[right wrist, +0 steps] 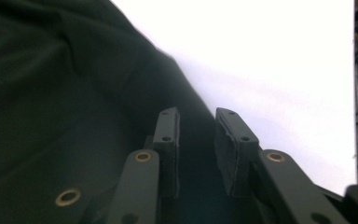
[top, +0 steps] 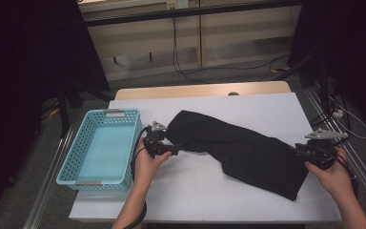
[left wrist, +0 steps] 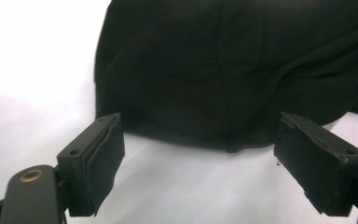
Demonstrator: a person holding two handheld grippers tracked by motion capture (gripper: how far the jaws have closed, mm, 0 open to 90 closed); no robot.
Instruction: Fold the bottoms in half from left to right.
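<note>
White tabletop (top: 248,107), with a black cloth (top: 240,148) laid slantwise across its middle: long axis running from upper left, near the basket, down to lower right at the near edge. Folded into a long band, one rounded end to the left, one squarer end to the right.

Turquoise basket (top: 99,148) at the left edge, nothing in it, well apart from the cloth's far end and just beside the left hand.

Left gripper (top: 171,149) level at the cloth's left end, jaws spread wide and released, the rounded hem (left wrist: 228,144) straight ahead and just short of the pads; nothing between them yet.

Right gripper (top: 299,151) at the lower right end, over the cloth's edge. Jaws narrowed to a slim gap around the fabric edge (right wrist: 198,140); whether the pads (right wrist: 230,149) actually pinch it, cannot tell.

Each hand nearest its own end, so likely a two-ended pickup: a short push forward by the left, then a lift along the long axis.
</note>
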